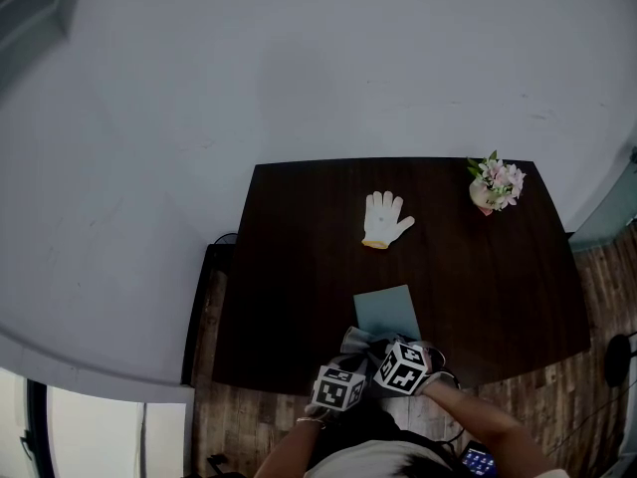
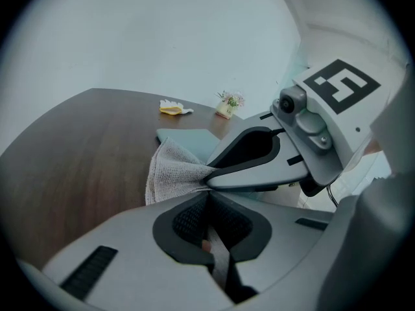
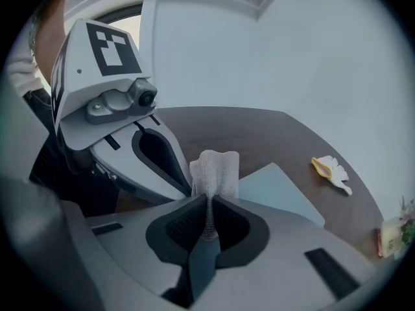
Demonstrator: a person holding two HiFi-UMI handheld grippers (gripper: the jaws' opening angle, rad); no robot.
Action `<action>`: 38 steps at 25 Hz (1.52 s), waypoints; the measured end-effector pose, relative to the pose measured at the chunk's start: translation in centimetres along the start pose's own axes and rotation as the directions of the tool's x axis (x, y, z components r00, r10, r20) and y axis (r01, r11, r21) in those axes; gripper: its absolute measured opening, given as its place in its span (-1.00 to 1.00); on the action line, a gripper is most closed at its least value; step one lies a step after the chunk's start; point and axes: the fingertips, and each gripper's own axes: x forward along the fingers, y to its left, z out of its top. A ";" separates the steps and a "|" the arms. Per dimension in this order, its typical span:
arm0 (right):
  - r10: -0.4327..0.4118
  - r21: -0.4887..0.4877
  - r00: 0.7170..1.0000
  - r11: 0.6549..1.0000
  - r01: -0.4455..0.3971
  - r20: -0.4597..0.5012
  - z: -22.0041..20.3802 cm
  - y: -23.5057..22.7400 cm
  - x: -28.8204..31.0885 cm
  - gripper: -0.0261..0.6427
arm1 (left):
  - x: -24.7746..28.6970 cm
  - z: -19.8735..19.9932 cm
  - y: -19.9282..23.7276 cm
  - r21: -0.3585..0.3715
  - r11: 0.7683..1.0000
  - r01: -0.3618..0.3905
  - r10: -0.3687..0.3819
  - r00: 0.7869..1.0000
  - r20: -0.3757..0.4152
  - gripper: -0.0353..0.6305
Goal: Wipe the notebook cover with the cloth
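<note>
A pale blue notebook (image 1: pixel 386 310) (image 2: pixel 188 138) (image 3: pixel 275 190) lies near the front edge of the dark wooden table (image 1: pixel 299 267). A grey woven cloth (image 1: pixel 356 343) (image 2: pixel 170 170) (image 3: pixel 217 168) is bunched at the notebook's near left corner. Both grippers meet on it at the table's front edge. My right gripper (image 1: pixel 380 347) (image 3: pixel 207 203) is shut on the cloth, which sticks up from between its jaws. My left gripper (image 1: pixel 358 355) (image 2: pixel 207 199) is shut too, with a strip of cloth pinched between its pads. The two sets of jaw tips almost touch.
A white work glove (image 1: pixel 385 218) (image 2: pixel 174 107) (image 3: pixel 331 172) lies mid-table beyond the notebook. A small pot of pink flowers (image 1: pixel 495 183) (image 2: pixel 228 102) stands at the far right corner. Wooden floor shows around the table, and a pale wall stands behind it.
</note>
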 end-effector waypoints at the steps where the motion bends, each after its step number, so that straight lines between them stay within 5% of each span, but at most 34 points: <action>1: 0.000 -0.002 1.000 1.000 0.000 -0.003 -0.1 0.0 0.1 -0.82 | 0.1 -0.1 0.1 0.001 1.000 -0.003 0.003 1.000 -0.003 -0.85; 38: -0.149 0.103 0.986 0.982 0.156 -0.076 -8.2 -4.2 -4.6 -0.82 | 0.1 -0.1 0.1 -0.031 1.000 0.002 -0.002 1.000 -0.015 -0.85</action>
